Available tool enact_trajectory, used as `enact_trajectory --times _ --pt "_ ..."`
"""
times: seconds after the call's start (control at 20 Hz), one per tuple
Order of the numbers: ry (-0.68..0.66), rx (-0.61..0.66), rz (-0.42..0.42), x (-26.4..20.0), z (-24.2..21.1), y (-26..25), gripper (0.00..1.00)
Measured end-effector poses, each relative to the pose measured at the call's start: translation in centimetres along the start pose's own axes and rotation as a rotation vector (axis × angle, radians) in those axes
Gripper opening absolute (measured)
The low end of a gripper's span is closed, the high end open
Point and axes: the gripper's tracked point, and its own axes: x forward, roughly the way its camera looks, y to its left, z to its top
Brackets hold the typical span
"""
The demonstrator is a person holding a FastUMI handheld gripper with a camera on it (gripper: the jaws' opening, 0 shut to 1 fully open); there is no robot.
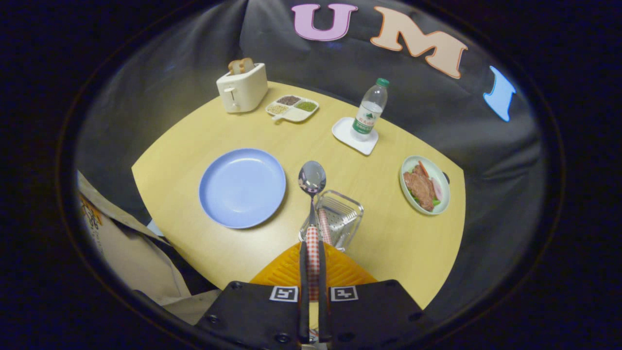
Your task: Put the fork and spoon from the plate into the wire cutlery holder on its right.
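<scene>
We find the gripper clamped narrow on the checked handle of the spoon, both fingers pressing on it, the bowl standing out ahead of the fingertips. Directly under the spoon sits the wire cutlery holder, with a second checked handle, the fork, lying inside it. The blue plate lies bare just beside the holder on the yellow table. Beyond stand a toaster, a bottle and a dish of meat.
</scene>
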Motion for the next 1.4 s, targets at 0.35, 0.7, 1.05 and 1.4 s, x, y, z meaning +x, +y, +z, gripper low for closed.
enact_trajectory --times 0.35,0.7,1.05,1.4 --pt "0.201 -0.073 0.03 0.2 -4.1 -2.4 0.1" --pt "0.374 -0.052 0.086 1.4 -4.6 -2.0 0.1" --pt "0.447 -0.054 0.073 3.3 -3.5 -2.8 0.12" --pt "0.402 0.006 0.068 3.9 -2.0 -2.5 0.17"
